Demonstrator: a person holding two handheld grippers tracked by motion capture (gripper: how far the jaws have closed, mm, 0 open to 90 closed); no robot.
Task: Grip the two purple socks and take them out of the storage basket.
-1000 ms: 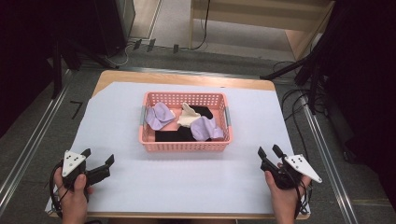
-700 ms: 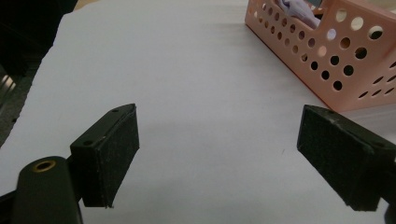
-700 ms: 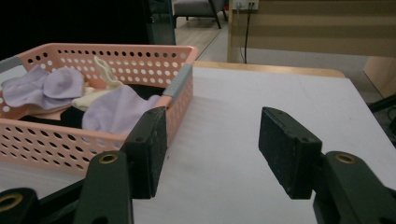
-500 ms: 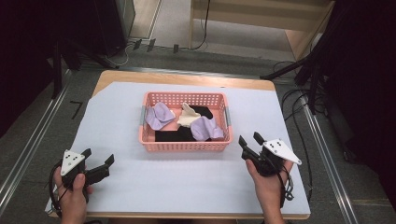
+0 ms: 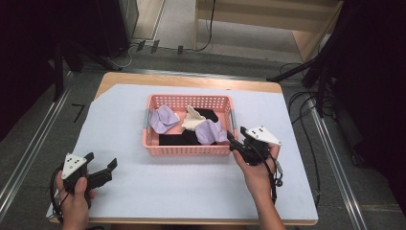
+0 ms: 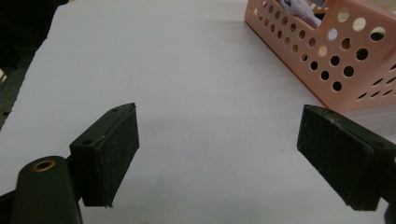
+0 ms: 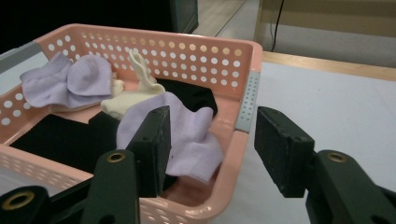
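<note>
A pink perforated basket point(image 5: 186, 150) stands mid-table with socks in it: a lavender one point(image 5: 163, 119) at the left, a cream one point(image 5: 192, 120), another lavender one point(image 5: 211, 132) at the right, and black ones point(image 5: 174, 139). My right gripper point(image 5: 236, 134) is open at the basket's front right corner. In the right gripper view the gripper point(image 7: 212, 144) straddles the basket's rim point(image 7: 243, 116), its left jaw over the near lavender sock point(image 7: 187, 128). My left gripper point(image 5: 101, 161) is open and empty near the table's front left; in its own view the gripper point(image 6: 224, 154) faces white cloth, the basket point(image 6: 336, 60) off to the right.
A white sheet point(image 5: 119, 124) covers the wooden table. Grey handles sit on the basket's short sides point(image 5: 234, 120). Cables point(image 5: 306, 115) and dark stands lie on the floor around the table.
My right gripper has moved forward and left from the table's front right up to the basket's front right corner. The left gripper has stayed put.
</note>
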